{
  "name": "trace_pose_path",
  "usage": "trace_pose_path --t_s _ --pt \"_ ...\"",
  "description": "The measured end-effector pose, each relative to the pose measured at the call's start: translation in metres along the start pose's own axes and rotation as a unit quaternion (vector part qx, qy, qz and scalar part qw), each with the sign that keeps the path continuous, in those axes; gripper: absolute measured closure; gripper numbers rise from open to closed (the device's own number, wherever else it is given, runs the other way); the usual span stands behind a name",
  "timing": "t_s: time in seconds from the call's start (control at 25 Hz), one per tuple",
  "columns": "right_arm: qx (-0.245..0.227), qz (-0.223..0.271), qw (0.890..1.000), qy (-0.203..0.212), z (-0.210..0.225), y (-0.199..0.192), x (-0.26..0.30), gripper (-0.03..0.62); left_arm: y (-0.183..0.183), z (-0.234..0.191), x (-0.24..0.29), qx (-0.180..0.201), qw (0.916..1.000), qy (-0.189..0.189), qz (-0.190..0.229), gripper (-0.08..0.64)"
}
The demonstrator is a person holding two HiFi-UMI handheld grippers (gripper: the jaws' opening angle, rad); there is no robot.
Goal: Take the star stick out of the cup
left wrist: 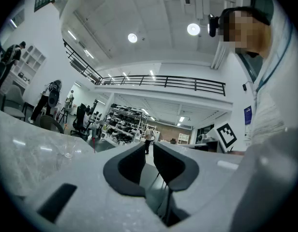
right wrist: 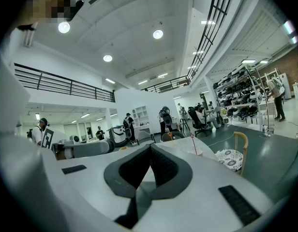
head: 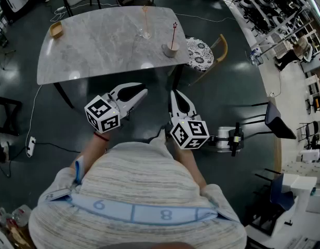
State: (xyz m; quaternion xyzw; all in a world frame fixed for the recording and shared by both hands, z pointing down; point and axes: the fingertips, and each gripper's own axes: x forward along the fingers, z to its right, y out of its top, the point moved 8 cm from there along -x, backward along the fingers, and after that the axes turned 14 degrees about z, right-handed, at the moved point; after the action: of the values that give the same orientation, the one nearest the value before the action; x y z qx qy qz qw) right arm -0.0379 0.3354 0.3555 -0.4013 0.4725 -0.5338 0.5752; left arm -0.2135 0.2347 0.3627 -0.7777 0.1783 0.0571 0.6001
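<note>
The star stick [head: 174, 33], thin and red with a small star on top, stands upright in a small pale cup [head: 170, 50] near the right end of the grey marble table [head: 97, 45]. The right gripper view shows the same stick [right wrist: 193, 144] and cup [right wrist: 198, 153] far ahead on the table. My left gripper [head: 144, 91] and right gripper [head: 173, 94] hang over the floor short of the table's near edge, well away from the cup. The right gripper [right wrist: 150, 146] is shut and empty. The left gripper [left wrist: 149, 146] holds nothing, its jaws together but for a thin slit.
A clear glass [head: 145, 33] holding another thin stick stands left of the cup. A small wooden box [head: 56, 29] sits at the table's far left corner. A chair with a patterned cushion [head: 200, 53] stands at the table's right end. Dark chairs and cables ring the floor.
</note>
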Motion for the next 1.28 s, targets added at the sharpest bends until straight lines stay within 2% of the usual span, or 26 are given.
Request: trace_pose_path --t_s 0.44,0.6,0.72,1.28 --pt "0.008 -0.004 1.000 -0.010 0.009 -0.003 0.002 0.583 -0.003 -0.004 0.004 -0.006 0.9999 0.007 0.003 0.499" --pt "0.035 0.000 0.999 -0.010 0.020 -0.006 0.004 0.583 -0.009 -0.006 0.012 -0.011 0.9999 0.009 -0.001 0.499" --pt "0.054 0.010 0.998 -0.009 0.032 -0.004 0.007 0.581 -0.013 -0.007 0.022 -0.012 0.9998 0.012 -0.005 0.499" --pt "0.069 -0.004 0.997 0.032 0.118 0.012 0.069 0.581 -0.029 -0.040 0.107 -0.005 0.9987 0.050 -0.005 0.499"
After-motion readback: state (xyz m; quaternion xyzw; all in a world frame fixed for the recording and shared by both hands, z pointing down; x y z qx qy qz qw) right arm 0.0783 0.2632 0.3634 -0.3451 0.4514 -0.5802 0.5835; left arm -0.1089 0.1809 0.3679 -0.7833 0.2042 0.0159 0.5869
